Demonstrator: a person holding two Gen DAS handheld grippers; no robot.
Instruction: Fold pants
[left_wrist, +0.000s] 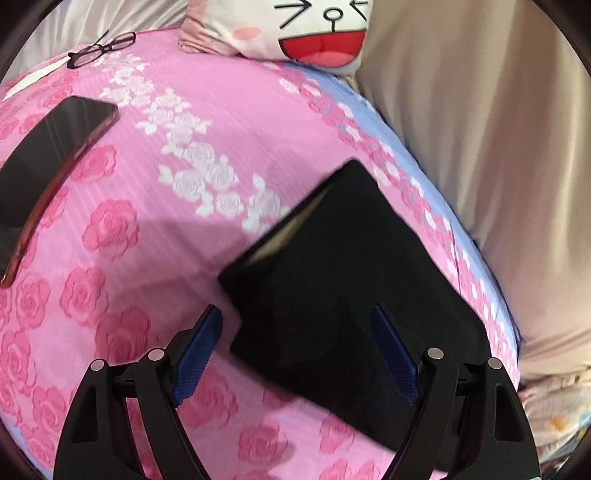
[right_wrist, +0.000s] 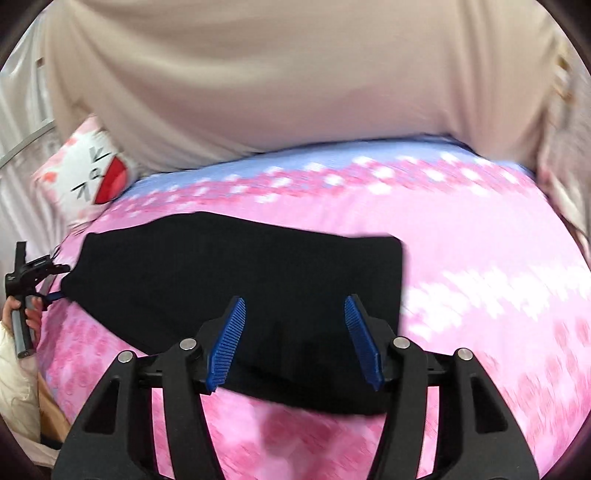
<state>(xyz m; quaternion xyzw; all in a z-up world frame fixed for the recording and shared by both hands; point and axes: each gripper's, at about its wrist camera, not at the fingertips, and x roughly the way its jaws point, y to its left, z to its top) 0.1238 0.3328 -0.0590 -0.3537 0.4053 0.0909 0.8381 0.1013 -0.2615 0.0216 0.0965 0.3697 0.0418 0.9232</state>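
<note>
I hold both tongs, left and right, apart over the seemingly folded pants on the bed, ready to tidy edges.

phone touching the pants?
Apart. The left wrist view shows the phone far left and the folded black pants at centre-right, with bare pink bedsheet between them.

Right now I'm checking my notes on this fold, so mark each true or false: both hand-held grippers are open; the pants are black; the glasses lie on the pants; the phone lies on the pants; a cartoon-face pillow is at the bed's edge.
1. True: left hand-held gripper and right hand-held gripper are open.
2. True: pants are black.
3. False: glasses lie on the bedsheet.
4. False: phone is on the sheet.
5. True: pillow.
</note>
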